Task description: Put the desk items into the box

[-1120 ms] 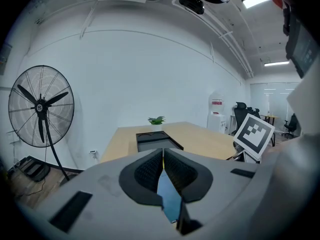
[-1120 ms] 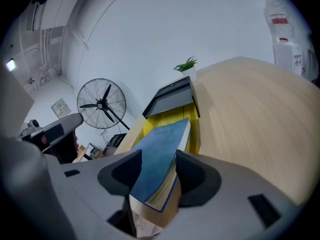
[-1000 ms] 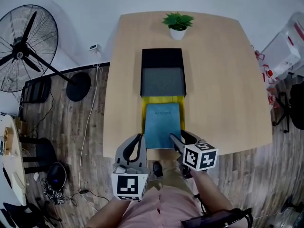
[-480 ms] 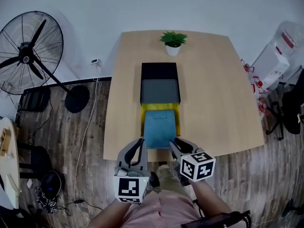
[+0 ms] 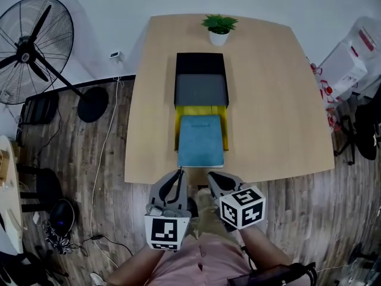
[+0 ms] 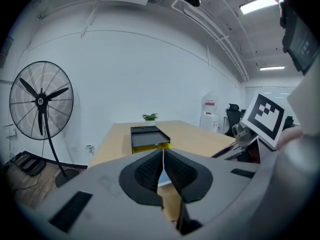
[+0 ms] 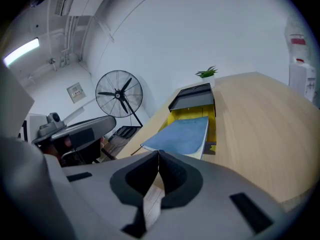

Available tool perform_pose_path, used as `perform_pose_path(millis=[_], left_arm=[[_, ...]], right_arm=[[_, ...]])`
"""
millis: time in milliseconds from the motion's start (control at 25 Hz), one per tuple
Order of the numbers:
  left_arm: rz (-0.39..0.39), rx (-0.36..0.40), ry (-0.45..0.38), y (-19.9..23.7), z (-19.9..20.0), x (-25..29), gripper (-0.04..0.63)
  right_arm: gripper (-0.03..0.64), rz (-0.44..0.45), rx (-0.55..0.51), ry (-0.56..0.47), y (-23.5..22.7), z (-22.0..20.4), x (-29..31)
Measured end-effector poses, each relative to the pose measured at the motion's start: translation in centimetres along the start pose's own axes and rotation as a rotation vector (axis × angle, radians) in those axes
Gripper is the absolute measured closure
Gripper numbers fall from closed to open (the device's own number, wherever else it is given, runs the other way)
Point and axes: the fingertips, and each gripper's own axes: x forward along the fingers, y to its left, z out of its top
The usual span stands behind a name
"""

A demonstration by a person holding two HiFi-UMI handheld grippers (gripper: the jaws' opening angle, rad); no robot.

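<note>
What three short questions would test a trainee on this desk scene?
1. True or false: the blue notebook lies on the yellow folder, outside the black box.
2. What stands at the far end of the table? A) a lamp B) a potted plant C) a bottle
3. In one word, how do the jaws of the left tool and the right tool stand?

Key: 1 true; 2 B; 3 shut, with nothing between them.
</note>
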Motion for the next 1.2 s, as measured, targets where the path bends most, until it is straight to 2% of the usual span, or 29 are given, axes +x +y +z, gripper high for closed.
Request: perform_pose_path(millis=[280, 560, 720, 1200], left_arm=[[-0.018, -0.032, 0.088, -0.7, -4.1, 0.9, 0.577], [-0.042, -0.068, 0.152, -1.4, -6.9, 2.2, 0.577], [-0.068, -0.06, 0.189, -2.0, -8.2, 3.4, 0.577], [-0.082, -0.098, 0.25, -1.4, -9.4, 7.7, 0.577]], right_arm=[[0.612, -0.003, -0.035, 0.087, -0.2, -2.4, 1.5], [0.612, 0.007, -0.026, 0.115, -1.1, -2.9, 2.3], [0.61, 0.013, -0.014, 0.124, -2.1, -2.6, 3.1], [0.614, 0.047, 0.034, 0.18, -4.1, -1.5, 5.4]])
